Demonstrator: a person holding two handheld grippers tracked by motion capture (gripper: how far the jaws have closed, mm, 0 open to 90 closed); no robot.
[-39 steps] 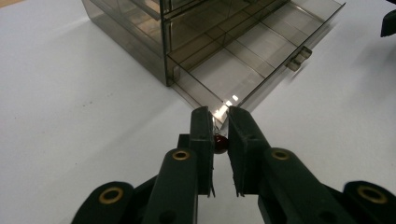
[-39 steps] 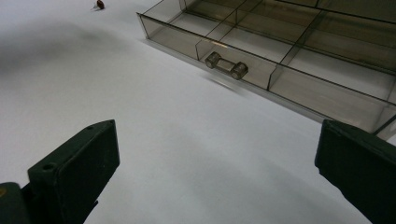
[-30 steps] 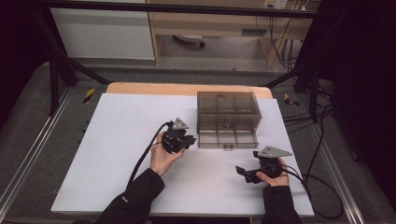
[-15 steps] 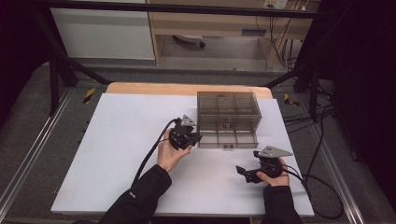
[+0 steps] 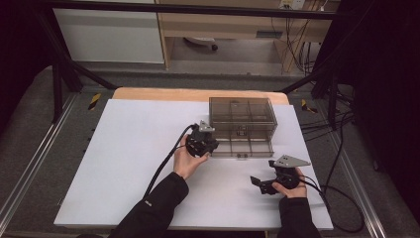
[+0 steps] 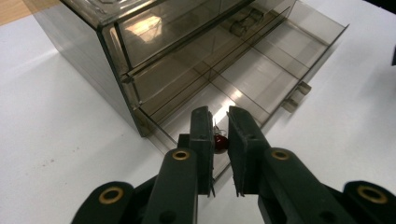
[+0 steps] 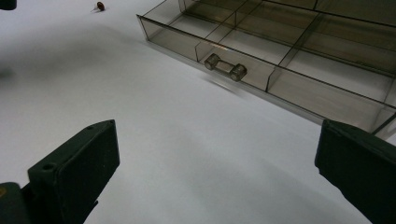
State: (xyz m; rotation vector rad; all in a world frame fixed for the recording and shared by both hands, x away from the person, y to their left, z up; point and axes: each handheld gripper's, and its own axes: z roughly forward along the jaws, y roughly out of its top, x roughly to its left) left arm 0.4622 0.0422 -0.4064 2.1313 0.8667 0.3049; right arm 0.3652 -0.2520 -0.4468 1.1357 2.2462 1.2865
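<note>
On the white table [image 5: 114, 163], the left gripper [image 5: 204, 144] sits at the near left corner of the smoky clear drawer cabinet [image 5: 242, 116], its jaws drawn close and pinching a small dark red object [image 6: 219, 143] with a thin wire end, held just over the left end of the pulled-out bottom drawer [image 6: 261, 79]. That drawer, split into compartments, juts toward the person, its clear handle [image 7: 225, 67] at the front. Farther right and nearer the person, the right gripper [image 5: 262, 184] rests low over bare table with its jaws spread wide and nothing between them.
</note>
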